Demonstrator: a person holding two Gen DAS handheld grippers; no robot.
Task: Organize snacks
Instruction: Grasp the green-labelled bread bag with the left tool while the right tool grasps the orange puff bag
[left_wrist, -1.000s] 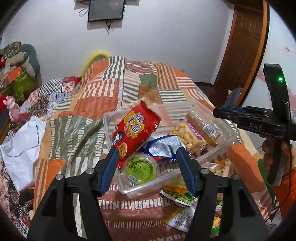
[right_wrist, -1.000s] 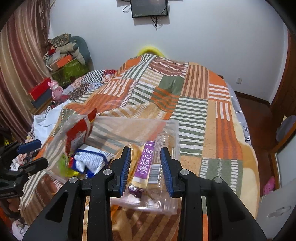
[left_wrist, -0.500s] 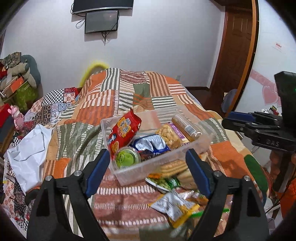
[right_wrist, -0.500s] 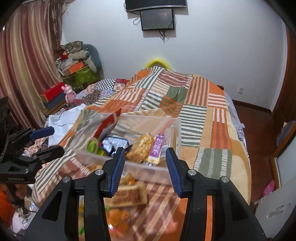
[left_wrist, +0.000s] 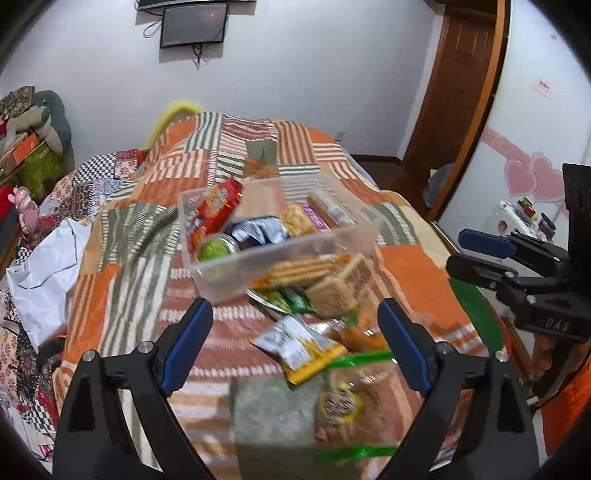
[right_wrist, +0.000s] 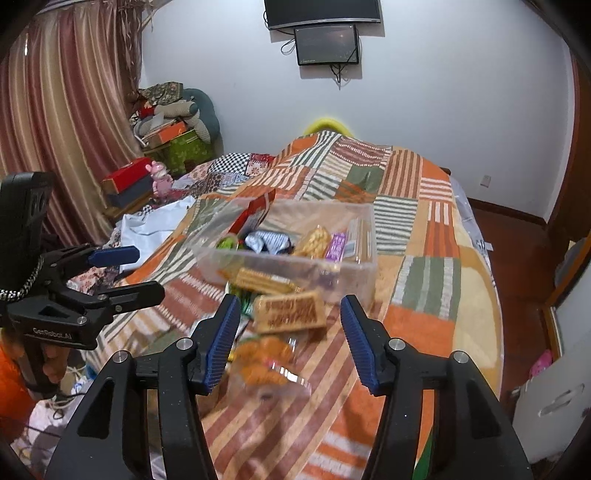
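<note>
While nothing sits between the pads of either tool, the step in hand looks like a changeover: both are clear of the bin and facing the loose snacks for a fresh pick. Nearest, the left hand-held gripper (left_wrist: 295, 347) stands wide, its jaws having just been opening, tilted down over a white-and-yellow packet (left_wrist: 297, 345) and a blurred wrapped snack (left_wrist: 338, 402) on the patchwork bedspread (left_wrist: 122, 258). The right hand-held gripper (right_wrist: 286, 343), jaws partly apart and also just opening, slants down over a clear pack of orange snacks (right_wrist: 264, 360), with a brown wafer pack (right_wrist: 290, 310) just beyond. Next should come lowering one tool onto a single packet and closing gently, since the wrappers overlap and look slippery. Farther on, the clear plastic bin (left_wrist: 295, 254) rests on the bed, already holding a red biscuit bag (left_wrist: 214, 210), a green cup (left_wrist: 216, 249), a blue-and-white bag (left_wrist: 258, 230) and peanuts (left_wrist: 297, 219).
</note>
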